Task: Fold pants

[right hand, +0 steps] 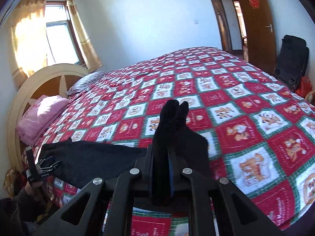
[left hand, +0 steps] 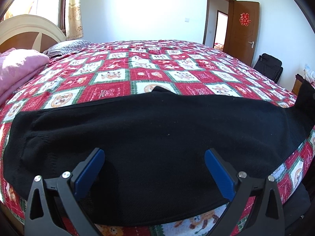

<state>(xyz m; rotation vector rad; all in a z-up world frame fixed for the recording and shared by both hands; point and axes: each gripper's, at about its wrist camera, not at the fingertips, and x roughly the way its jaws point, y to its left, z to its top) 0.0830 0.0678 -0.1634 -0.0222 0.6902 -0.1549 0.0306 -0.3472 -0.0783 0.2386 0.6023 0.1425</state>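
Observation:
Black pants lie stretched sideways along the near edge of the bed. My left gripper is open, its blue pads spread just above the cloth near the pants' left part, holding nothing. My right gripper is shut on a bunched end of the pants, lifted above the bedspread; the rest of the pants trails down to the left. The raised end also shows at the right edge of the left wrist view. The left gripper appears at the far left of the right wrist view.
The bed carries a red, white and green checked bedspread. A folded pink blanket and a grey pillow lie by the headboard. A black folded chair and an open wooden door stand beyond the bed.

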